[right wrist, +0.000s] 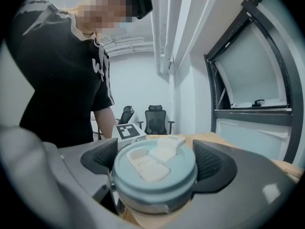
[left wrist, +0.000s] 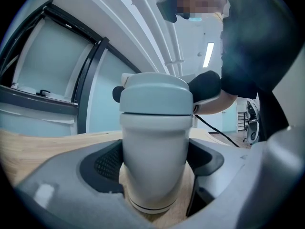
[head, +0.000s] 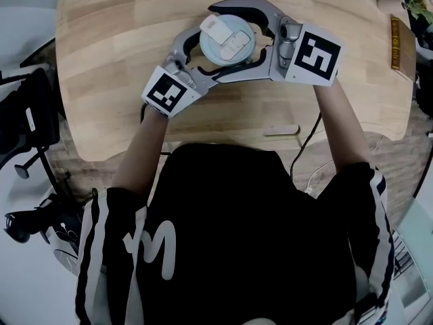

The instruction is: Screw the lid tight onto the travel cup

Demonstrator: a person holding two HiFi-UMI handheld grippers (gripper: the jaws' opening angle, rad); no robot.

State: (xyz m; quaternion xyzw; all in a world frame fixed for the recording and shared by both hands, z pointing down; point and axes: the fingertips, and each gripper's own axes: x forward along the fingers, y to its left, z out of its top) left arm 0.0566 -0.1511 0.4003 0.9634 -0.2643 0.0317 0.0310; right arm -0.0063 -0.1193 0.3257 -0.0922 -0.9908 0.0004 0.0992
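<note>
Here my left gripper [left wrist: 153,187] is clamped on the travel cup [left wrist: 155,142] body, and my right gripper [right wrist: 155,175] squeezes the lid [right wrist: 152,162] on top. The cup stands upright near the table's [head: 115,46] far edge.

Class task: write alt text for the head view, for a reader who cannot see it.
Seen from above, a person clamps a travel cup on a wooden table with two grippers: the left gripper holds the cup's body, the right gripper grips its pale lid.
</note>
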